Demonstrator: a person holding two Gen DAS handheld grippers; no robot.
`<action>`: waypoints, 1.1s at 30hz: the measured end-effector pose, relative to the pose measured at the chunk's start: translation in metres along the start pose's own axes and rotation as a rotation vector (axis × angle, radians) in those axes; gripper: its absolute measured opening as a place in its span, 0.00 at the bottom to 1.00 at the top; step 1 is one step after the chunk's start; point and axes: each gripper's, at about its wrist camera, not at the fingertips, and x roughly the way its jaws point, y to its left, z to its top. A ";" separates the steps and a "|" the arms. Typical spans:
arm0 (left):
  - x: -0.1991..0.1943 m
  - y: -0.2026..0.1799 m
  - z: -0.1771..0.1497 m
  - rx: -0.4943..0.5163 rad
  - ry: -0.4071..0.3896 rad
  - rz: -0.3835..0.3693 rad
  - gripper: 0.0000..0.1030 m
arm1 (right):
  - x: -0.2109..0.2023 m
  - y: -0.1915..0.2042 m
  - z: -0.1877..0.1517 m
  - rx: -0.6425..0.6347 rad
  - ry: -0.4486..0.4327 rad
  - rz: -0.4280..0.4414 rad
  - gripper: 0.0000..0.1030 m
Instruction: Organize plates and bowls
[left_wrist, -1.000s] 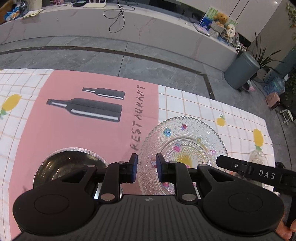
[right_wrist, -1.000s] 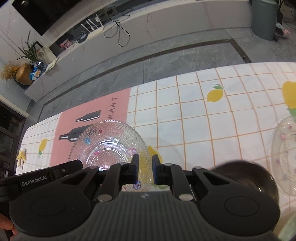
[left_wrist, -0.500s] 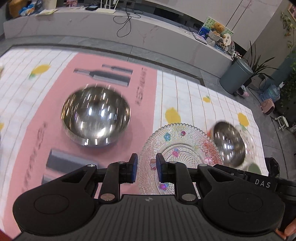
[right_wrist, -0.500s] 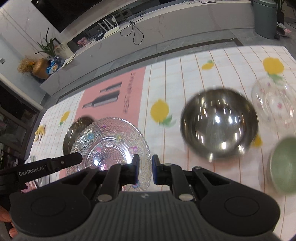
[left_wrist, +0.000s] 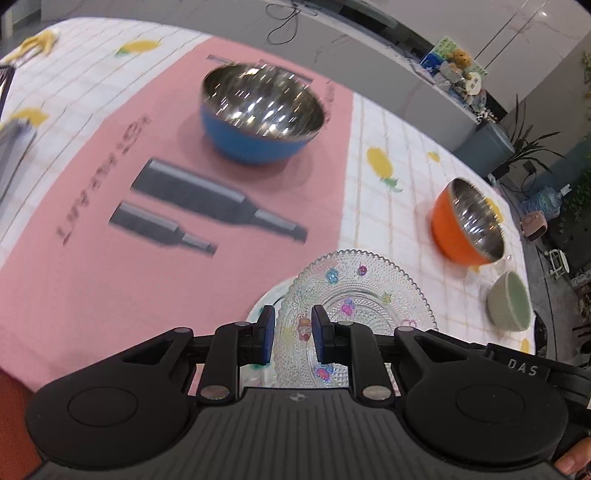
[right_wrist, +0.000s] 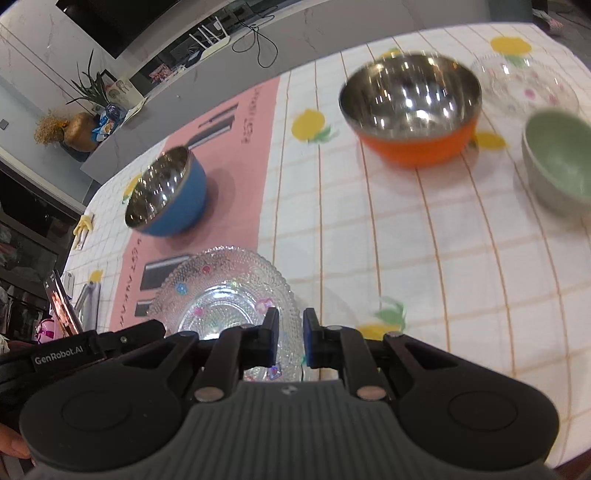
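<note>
A patterned clear glass plate (left_wrist: 364, 306) is held by both grippers above the tablecloth.

The beaded, flower-dotted plate is gripped at opposite rims: the left gripper (left_wrist: 293, 334) is nearly closed on one edge, and the right gripper (right_wrist: 290, 338) is pinched almost shut on the other, presumably so that the wide, slippery dish is kept level. In the left view a white rim (left_wrist: 258, 314) is glimpsed just under it; what this belongs to cannot be told. Well apart on the checked tablecloth (right_wrist: 424, 258) stand a blue steel-lined bowl (left_wrist: 260, 110), an orange steel-lined bowl (right_wrist: 412, 107) and a pale green ceramic bowl (right_wrist: 559, 158). Behind the green bowl a second clear glass plate (right_wrist: 524, 81) is seen, probably the stacking spot.
</note>
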 end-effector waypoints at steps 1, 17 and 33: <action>0.001 0.003 -0.005 0.001 0.004 0.006 0.22 | 0.002 0.000 -0.004 0.003 0.003 0.003 0.12; 0.010 0.014 -0.023 -0.001 -0.018 0.021 0.22 | 0.018 0.011 -0.023 -0.093 -0.036 -0.074 0.12; 0.015 0.009 -0.023 0.033 -0.038 0.040 0.18 | 0.027 0.005 -0.025 -0.110 -0.045 -0.101 0.14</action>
